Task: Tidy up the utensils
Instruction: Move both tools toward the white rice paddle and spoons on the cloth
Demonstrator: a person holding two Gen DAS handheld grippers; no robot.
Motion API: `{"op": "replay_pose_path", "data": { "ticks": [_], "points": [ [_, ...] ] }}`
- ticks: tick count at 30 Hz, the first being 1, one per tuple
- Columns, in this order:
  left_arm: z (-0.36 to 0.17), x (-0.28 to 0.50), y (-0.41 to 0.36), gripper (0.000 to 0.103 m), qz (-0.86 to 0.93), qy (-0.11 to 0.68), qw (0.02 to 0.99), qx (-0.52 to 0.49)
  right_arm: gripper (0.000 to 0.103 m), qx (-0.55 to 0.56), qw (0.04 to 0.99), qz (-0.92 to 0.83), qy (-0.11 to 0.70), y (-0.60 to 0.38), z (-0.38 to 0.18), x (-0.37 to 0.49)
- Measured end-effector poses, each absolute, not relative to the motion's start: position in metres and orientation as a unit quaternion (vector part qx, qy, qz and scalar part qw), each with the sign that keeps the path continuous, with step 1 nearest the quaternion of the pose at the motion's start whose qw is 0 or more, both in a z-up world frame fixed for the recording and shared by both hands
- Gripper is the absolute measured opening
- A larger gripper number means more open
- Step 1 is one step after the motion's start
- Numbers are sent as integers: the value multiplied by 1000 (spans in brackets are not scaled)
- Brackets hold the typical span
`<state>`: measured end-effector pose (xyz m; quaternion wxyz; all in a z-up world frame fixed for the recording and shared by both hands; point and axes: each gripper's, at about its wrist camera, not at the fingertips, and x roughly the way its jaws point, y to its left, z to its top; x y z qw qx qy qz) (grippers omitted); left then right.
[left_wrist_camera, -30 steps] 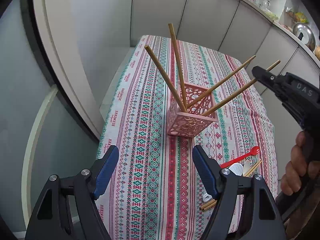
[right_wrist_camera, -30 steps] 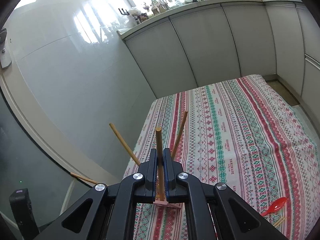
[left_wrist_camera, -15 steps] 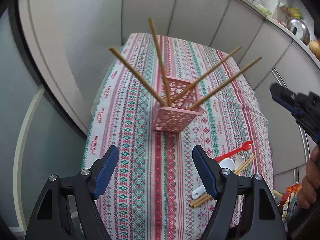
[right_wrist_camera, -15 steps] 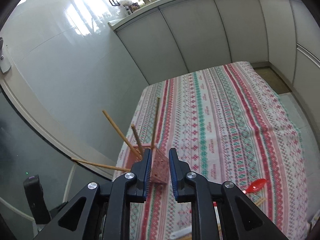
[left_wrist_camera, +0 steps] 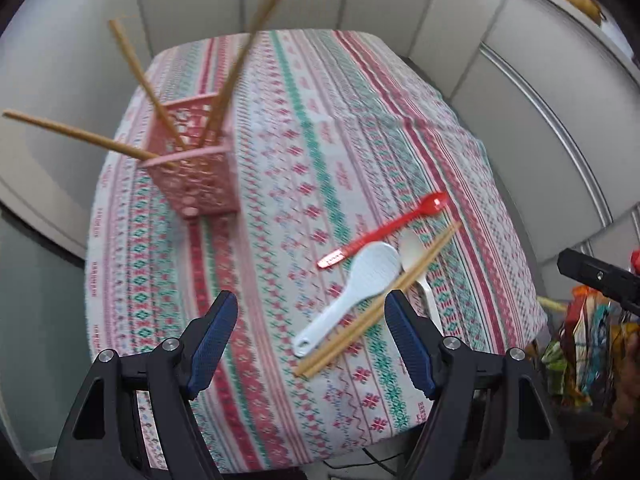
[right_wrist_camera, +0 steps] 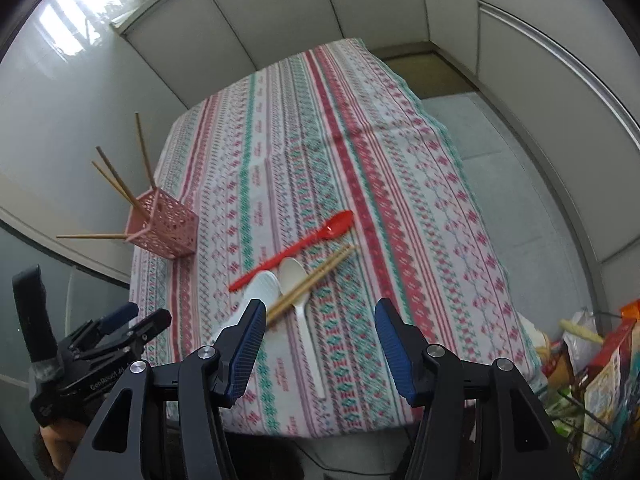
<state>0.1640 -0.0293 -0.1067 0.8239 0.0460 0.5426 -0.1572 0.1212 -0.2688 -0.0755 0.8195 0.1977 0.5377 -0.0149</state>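
Note:
A pink perforated holder (left_wrist_camera: 196,178) (right_wrist_camera: 164,228) stands at the table's left side with several wooden chopsticks (left_wrist_camera: 80,136) (right_wrist_camera: 114,182) leaning out of it. On the cloth near the front lie a red spoon (left_wrist_camera: 384,230) (right_wrist_camera: 296,246), a white rice paddle (left_wrist_camera: 352,292) (right_wrist_camera: 262,286), a cream spoon (left_wrist_camera: 416,264) (right_wrist_camera: 300,300) and a pair of chopsticks (left_wrist_camera: 380,300) (right_wrist_camera: 316,274). My left gripper (left_wrist_camera: 312,340) is open and empty, above the near edge. My right gripper (right_wrist_camera: 318,340) is open and empty, just short of the loose utensils.
The table wears a striped patterned cloth (left_wrist_camera: 320,120) (right_wrist_camera: 320,140). White cabinets (right_wrist_camera: 340,8) run behind and to the right. Bags and packets (right_wrist_camera: 592,360) sit on the floor at the right.
My right gripper opened, let go of the chopstick now in the holder, and drew back toward the near edge. My left gripper swung right, so the holder shifted left and the loose utensils came nearer.

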Motion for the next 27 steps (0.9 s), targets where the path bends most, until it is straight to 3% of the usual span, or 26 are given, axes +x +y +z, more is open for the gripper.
{"op": "replay_pose_path", "data": {
  "ticks": [7, 12, 15, 20, 27],
  "points": [
    [-134, 162, -69, 78, -176, 553, 807, 109, 62, 228, 778, -57, 583, -318, -102, 71],
    [-138, 164, -85, 77, -206, 543, 806, 116, 69, 236, 783, -63, 572, -327, -96, 56],
    [-136, 166, -92, 64, -228, 546, 800, 98, 70, 238, 783, -66, 571, -328, -98, 57],
    [-132, 170, -105, 35, -261, 556, 786, 66, 71, 259, 777, -59, 571, -328, -104, 66],
    [-148, 189, -131, 15, -283, 567, 770, 71, 71, 278, 748, -68, 599, -332, -130, 77]
  ]
}}
